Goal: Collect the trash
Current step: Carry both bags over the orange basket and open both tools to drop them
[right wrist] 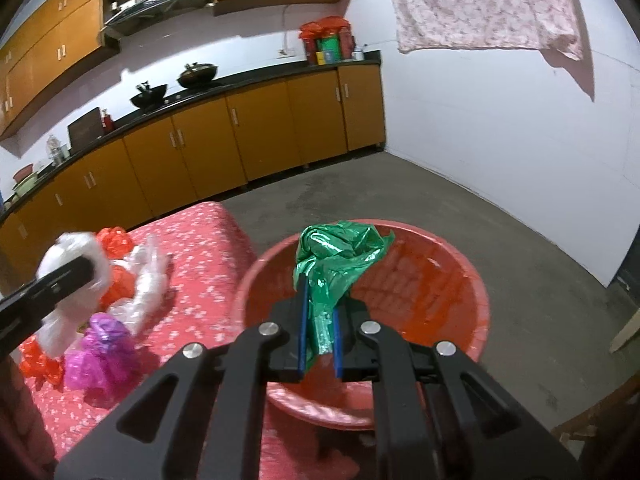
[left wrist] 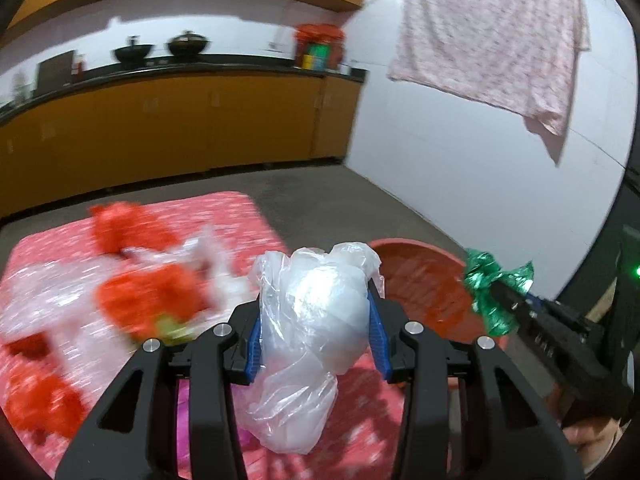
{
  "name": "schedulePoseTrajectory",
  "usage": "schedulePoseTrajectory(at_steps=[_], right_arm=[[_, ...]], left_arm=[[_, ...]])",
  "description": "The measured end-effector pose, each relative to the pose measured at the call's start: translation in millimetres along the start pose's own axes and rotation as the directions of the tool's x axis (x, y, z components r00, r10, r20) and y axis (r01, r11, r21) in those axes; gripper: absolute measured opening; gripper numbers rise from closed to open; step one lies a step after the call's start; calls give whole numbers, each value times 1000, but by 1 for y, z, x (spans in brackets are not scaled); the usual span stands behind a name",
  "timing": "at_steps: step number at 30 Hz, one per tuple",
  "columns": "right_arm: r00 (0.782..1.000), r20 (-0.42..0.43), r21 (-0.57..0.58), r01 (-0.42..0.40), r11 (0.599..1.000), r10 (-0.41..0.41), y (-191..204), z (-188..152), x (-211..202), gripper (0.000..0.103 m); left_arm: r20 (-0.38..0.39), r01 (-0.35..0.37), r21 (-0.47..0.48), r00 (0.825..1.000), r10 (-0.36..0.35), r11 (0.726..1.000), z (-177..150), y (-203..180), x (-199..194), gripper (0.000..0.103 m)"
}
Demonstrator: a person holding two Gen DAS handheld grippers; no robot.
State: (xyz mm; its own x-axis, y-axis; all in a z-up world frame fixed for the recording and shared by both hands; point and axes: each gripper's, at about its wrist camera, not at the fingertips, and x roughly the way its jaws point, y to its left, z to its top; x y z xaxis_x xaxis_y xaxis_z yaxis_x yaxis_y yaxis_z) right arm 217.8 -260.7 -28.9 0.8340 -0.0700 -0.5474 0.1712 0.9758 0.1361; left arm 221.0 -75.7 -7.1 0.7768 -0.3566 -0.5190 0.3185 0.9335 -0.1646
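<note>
My left gripper (left wrist: 316, 308) is shut on a crumpled clear plastic bag (left wrist: 308, 320) and holds it above the red flowered table (left wrist: 224, 216), just left of the red basin (left wrist: 424, 280). My right gripper (right wrist: 320, 304) is shut on a crumpled green plastic bag (right wrist: 340, 252) and holds it over the red basin (right wrist: 440, 272). In the left wrist view the green bag (left wrist: 492, 288) shows at the right, over the basin's rim. More trash lies on the table: orange bags (left wrist: 136, 296), clear bags (right wrist: 148, 280) and a purple bag (right wrist: 104, 352).
The basin stands at the table's right end, partly over the edge. Behind lie a grey concrete floor (right wrist: 400, 192), yellow kitchen cabinets (right wrist: 240, 148) with a black counter, and a white wall with a pink cloth (right wrist: 480, 4) hanging on it.
</note>
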Motion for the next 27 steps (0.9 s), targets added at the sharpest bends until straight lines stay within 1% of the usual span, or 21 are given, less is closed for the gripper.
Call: schedulePoseTrajectory(at_steps=[1, 4, 9, 13, 22, 24, 26, 27], right_arm=[[1000, -1, 3, 5, 1000, -5, -3, 0, 1, 11], [1000, -5, 23, 19, 1000, -19, -16, 1, 8, 11], [999, -10, 52, 35, 998, -35, -34, 2, 23, 11], [999, -14, 69, 44, 997, -43, -41, 1, 33, 11], [999, -11, 105, 44, 994, -43, -54, 5, 49, 11], [999, -2, 111, 41, 993, -41, -58, 4, 48, 16], [999, 9, 117, 40, 992, -42, -60, 4, 47, 20], [999, 12, 120, 42, 992, -44, -61, 4, 47, 27]], left_arm=[[-11, 20, 18, 1000, -20, 1000, 3, -12, 12, 43], [-46, 64, 29, 997, -63, 997, 8, -27, 38, 43], [-100, 110, 30, 989, -107, 993, 10, -44, 69, 43], [-132, 133, 48, 983, -125, 990, 10, -53, 85, 43], [-168, 163, 77, 974, -149, 984, 12, -73, 114, 43], [-174, 161, 80, 974, -146, 984, 12, -77, 117, 45], [-183, 165, 71, 972, -150, 984, 12, -76, 119, 51], [-185, 162, 65, 972, -147, 985, 12, -75, 120, 55]])
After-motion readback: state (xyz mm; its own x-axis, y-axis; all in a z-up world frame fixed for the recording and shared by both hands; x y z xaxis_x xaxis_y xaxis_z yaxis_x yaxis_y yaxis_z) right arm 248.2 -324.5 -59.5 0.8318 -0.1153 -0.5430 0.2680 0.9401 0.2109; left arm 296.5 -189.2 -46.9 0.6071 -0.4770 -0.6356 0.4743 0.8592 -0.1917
